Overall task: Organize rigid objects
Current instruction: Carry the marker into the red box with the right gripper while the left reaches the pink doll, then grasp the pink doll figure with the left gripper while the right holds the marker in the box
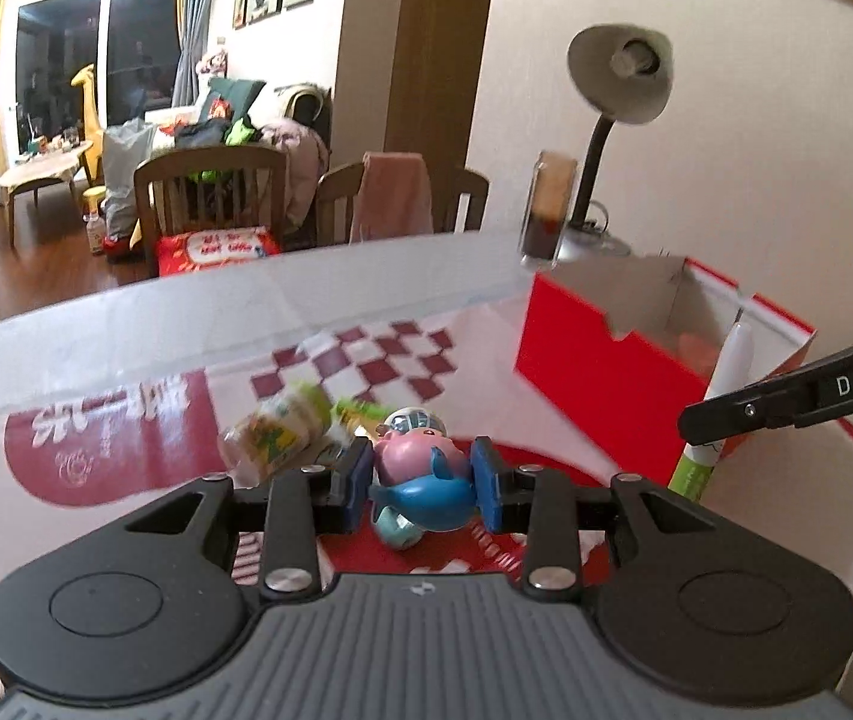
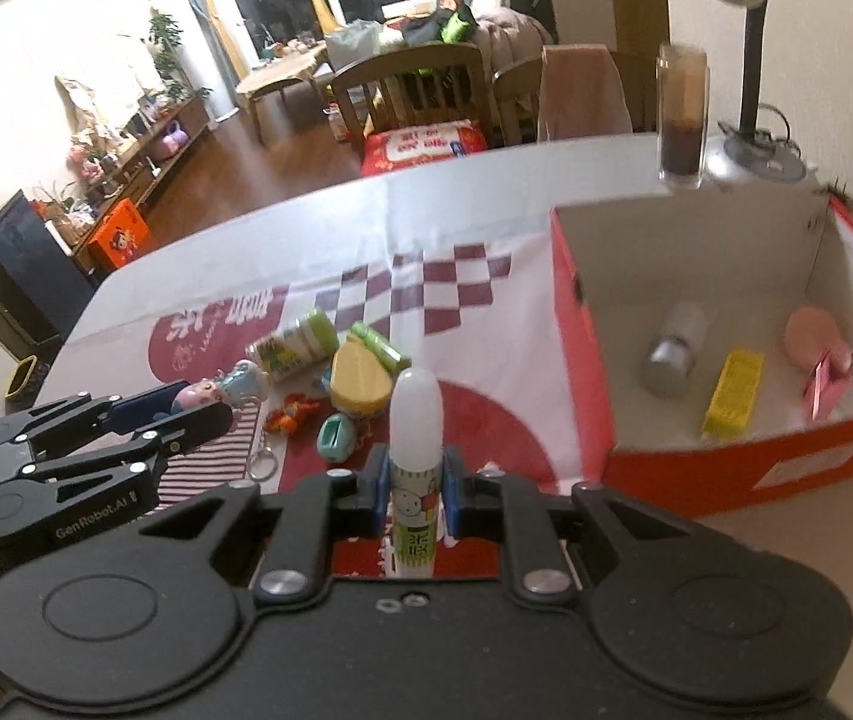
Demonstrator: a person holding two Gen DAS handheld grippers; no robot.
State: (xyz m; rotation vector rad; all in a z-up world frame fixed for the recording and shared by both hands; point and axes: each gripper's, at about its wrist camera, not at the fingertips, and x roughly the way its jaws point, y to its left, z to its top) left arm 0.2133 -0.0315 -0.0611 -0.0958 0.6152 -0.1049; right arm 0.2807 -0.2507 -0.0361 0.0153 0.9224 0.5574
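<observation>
Blue fingers (image 2: 379, 489) of the right gripper (image 2: 417, 492) clamp a white-capped glue stick (image 2: 417, 420); the left gripper (image 1: 423, 480) pinches a pink-and-blue toy figurine (image 1: 420, 474). Both are lifted, mid-carry. Next, each needs moving over the open red cardboard box (image 2: 582, 360) before release.

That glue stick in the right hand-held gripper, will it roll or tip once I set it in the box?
Likely yes. The glue stick is a smooth, slim cylinder with a rounded cap, so upright it would probably tip. Laid flat in the red box, it may roll. It looks rigid and probably light.
</observation>
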